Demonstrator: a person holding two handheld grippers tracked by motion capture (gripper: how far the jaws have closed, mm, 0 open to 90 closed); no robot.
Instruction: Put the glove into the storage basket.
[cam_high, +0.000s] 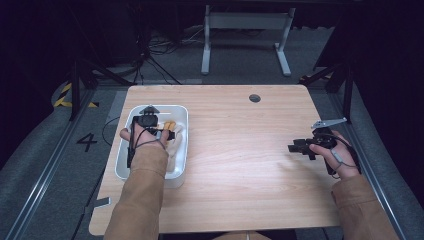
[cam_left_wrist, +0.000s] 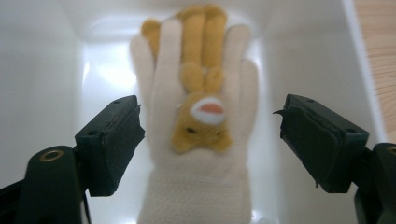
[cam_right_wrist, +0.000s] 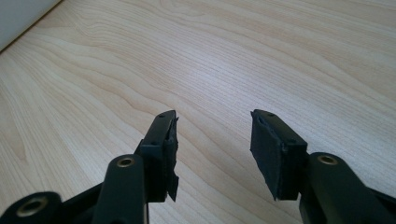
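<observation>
1. Over the table's (cam_high: 240, 150) left side, high view: left gripper (cam_high: 150, 121) above white tray (cam_high: 182, 112) holding cream glove (cam_high: 175, 145).
2. Left gripper view: fingers (cam_left_wrist: 112, 140) spread, released, flanking glove (cam_left_wrist: 196, 154) lengthwise in tray, fingertips pointing away, cuff nearest; plush (cam_left_wrist: 203, 116) atop.
3. Right gripper view: fingers (cam_right_wrist: 161, 149) apart, empty, over bare table.

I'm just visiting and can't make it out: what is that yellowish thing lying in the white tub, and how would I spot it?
Find the wooden table, then the white tub near its left edge. Inside lies a cream knitted glove, flat, under the open left gripper. It stands out by the small orange-brown plush animal on its back.
</observation>
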